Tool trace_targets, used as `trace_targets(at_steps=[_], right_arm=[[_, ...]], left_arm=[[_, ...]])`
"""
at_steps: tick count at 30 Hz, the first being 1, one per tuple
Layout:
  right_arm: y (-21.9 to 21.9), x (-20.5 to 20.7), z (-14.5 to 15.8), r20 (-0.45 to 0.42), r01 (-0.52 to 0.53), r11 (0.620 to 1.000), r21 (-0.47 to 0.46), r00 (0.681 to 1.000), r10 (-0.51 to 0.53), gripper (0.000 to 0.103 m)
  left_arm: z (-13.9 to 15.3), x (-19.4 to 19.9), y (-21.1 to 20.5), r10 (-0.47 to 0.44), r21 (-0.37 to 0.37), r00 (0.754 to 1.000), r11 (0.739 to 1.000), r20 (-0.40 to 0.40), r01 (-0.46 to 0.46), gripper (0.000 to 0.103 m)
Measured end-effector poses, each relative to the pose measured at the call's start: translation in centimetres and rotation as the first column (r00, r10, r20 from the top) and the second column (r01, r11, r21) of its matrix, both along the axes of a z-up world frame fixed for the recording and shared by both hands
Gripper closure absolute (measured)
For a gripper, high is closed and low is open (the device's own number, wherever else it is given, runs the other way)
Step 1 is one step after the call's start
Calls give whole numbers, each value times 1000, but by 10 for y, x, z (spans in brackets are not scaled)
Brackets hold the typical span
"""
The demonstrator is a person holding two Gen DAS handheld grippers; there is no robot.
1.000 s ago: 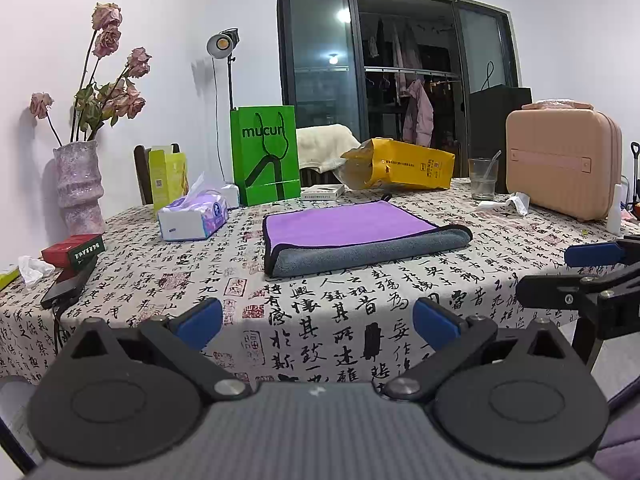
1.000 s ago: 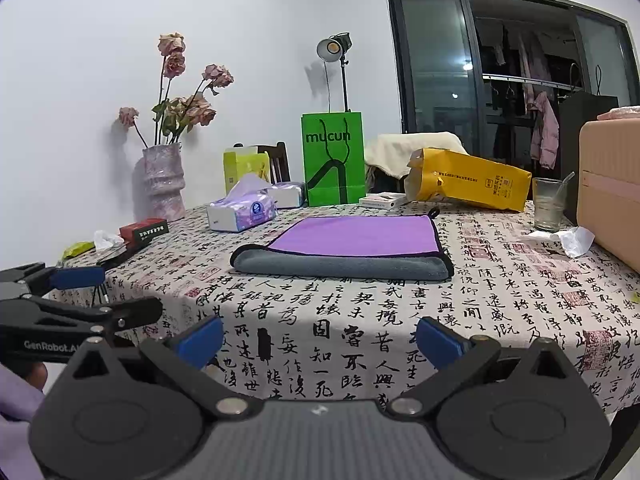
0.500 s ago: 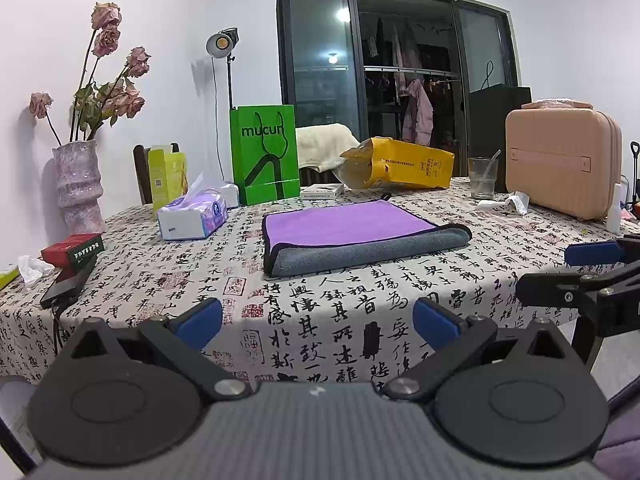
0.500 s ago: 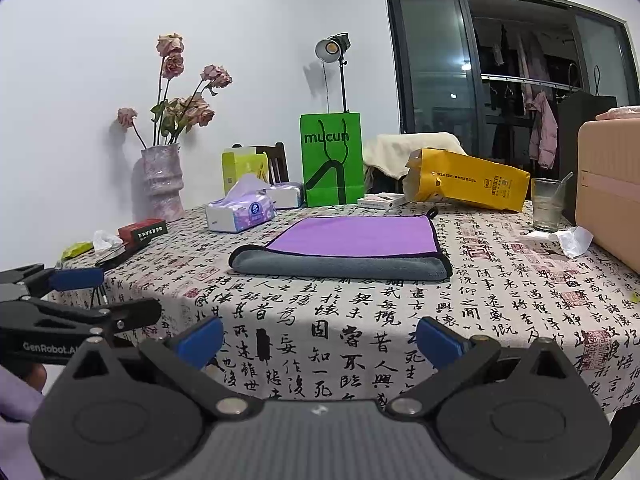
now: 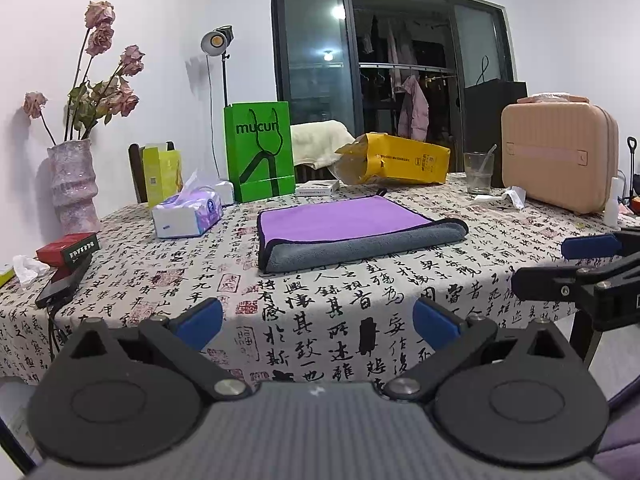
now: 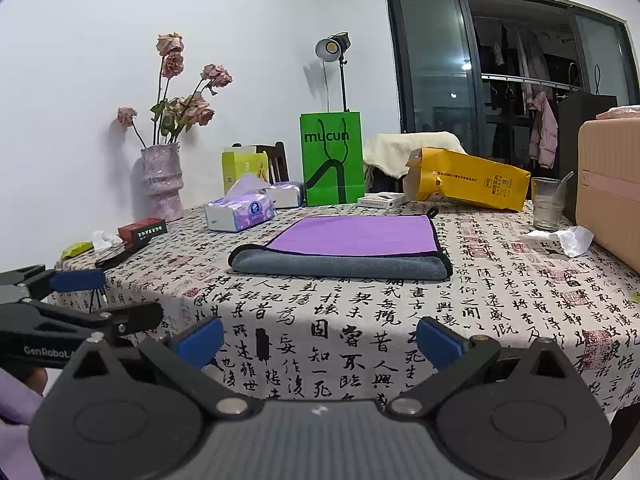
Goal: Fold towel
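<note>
A towel, purple on top and grey underneath, lies folded flat on the table with its grey fold toward me; it also shows in the right wrist view. My left gripper is open and empty, held off the table's near edge, well short of the towel. My right gripper is open and empty, also off the near edge. Each gripper shows at the side of the other's view, the right one and the left one.
The table has a calligraphy-print cloth. Behind the towel stand a green bag, a yellow bag, a tissue box, a vase, a glass and a pink case. A red box lies at left.
</note>
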State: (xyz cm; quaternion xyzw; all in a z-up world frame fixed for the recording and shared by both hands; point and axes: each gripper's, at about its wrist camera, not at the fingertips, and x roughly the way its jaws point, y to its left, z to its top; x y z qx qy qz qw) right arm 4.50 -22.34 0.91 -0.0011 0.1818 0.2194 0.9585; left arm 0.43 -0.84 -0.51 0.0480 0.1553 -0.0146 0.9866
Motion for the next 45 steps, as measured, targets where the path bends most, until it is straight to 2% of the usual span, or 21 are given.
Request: trace_targets(at_steps=[5,9,13,19,26,31,34,35,38,40,42,44,45], right_arm=[[1,7,-2,11,16,1000,-26,1000,-16,0],[0,20,-3,12,42,998,-43,999,-41,0],[-2,36,-8,7,61,997,-54,998,-60,0],[-3,66,-14,0,61,995,-81,998,-61,0],[-8,117,-12,25,57,992,-110,998,-55,0],[-11,162,-12,11,46,988,-144,999,-45,0],[-16,190,-14,-28,45,990,-135,998,-50,2],[-18,199,-14,-46,41,991,-129,998,-48,6],[-21,222,-16,-94,21,993,-114,995,-31,18],[-22,234,-18,-118,7,994,-109,993,-20,26],[-22,244,-21,-136,-7,993,-116,991,-9,34],[-24,253,-25,-162,-25,993,-115,987,6,48],[-25,257,-27,-177,-34,993,-112,984,13,51]], left_arm=[[-5,12,2,-3,8,1000,1000,-10,3,0],[-10,28,7,-8,-18,999,1000,-44,7,0],[-8,44,12,-8,-38,999,999,-35,7,0],[-1,80,22,-1,-71,999,997,-46,-2,0],[2,137,35,5,-50,997,999,-71,-9,3],[-4,175,41,17,-53,993,998,-117,-23,19],[-7,193,45,17,-59,989,998,-144,-26,26],[-8,198,46,20,-61,989,998,-149,-30,26],[-11,211,50,16,-75,984,997,-175,-30,45],[-14,217,52,3,-84,979,996,-202,-21,65],[-16,220,54,-8,-91,973,996,-229,-13,73],[-17,219,54,-5,-80,975,997,-224,-14,77],[-17,219,53,-3,-71,975,997,-223,-13,86]])
